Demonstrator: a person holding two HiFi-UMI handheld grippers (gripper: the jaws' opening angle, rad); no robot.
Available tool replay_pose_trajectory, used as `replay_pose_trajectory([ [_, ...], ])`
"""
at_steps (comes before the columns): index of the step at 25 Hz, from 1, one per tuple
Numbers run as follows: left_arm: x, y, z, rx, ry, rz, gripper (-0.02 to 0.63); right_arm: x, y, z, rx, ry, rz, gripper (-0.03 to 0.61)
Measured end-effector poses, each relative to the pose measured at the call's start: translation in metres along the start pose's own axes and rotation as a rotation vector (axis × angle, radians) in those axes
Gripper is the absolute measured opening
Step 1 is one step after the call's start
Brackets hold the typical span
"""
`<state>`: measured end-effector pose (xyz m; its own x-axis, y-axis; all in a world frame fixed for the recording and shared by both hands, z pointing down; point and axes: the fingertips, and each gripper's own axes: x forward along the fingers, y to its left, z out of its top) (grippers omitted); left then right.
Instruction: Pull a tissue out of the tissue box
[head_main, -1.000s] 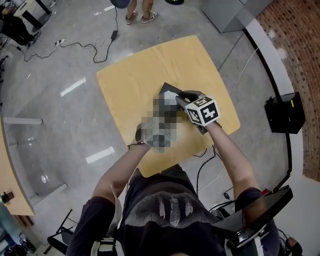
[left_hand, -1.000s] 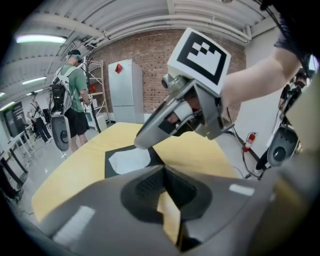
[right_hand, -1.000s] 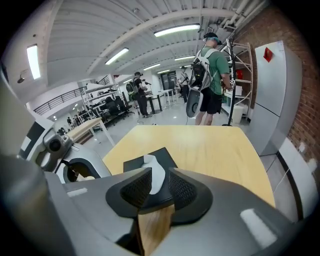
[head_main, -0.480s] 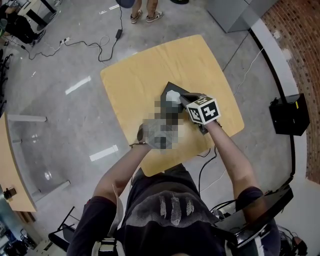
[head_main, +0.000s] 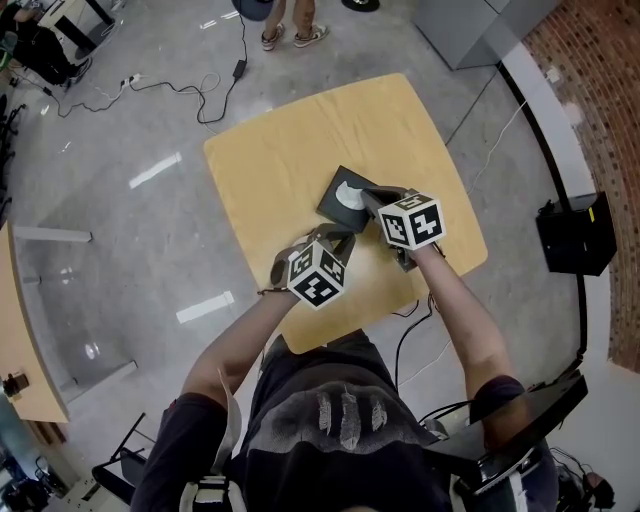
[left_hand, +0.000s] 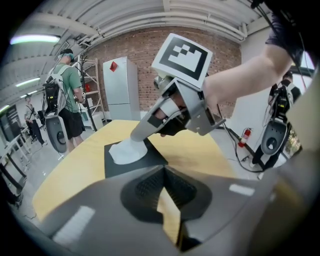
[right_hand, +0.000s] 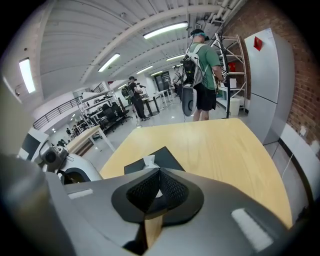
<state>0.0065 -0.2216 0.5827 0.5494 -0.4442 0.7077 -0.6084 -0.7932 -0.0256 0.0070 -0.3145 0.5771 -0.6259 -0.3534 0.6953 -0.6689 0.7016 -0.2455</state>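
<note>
A black tissue box (head_main: 335, 205) lies near the middle of the yellow table (head_main: 290, 140), with a white tissue (head_main: 350, 194) standing up from its slot. My right gripper (head_main: 358, 196) reaches in from the right and is shut on the top of the tissue (left_hand: 126, 150), as the left gripper view shows at its tips (left_hand: 141, 136). In the right gripper view the tissue (right_hand: 149, 161) peeks out just past the closed jaws. My left gripper (head_main: 340, 237) hovers just in front of the box (left_hand: 132, 162), shut and holding nothing.
A person's feet (head_main: 285, 35) and floor cables (head_main: 190, 95) lie beyond the table's far edge. A black case (head_main: 572, 235) stands on the floor at the right. A person in a green shirt (right_hand: 202, 75) stands by a grey cabinet (right_hand: 267, 85).
Both hands have stayed almost where they were. The right gripper's jaws have come together on the tissue's top.
</note>
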Motion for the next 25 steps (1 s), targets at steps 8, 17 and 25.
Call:
replay_pose_trajectory([
  [8,-0.01,0.009,-0.005,-0.038,-0.018,0.015,0.0,-0.007,0.005,0.003,-0.002,-0.019,-0.004,0.0],
  [17,-0.018,0.012,-0.009,-0.038,-0.012,0.014,0.0,-0.014,0.01,0.013,0.01,-0.041,-0.01,0.0],
  [25,-0.024,0.009,-0.016,-0.01,-0.006,0.005,0.0,-0.015,0.021,0.018,0.001,-0.056,0.006,0.0],
])
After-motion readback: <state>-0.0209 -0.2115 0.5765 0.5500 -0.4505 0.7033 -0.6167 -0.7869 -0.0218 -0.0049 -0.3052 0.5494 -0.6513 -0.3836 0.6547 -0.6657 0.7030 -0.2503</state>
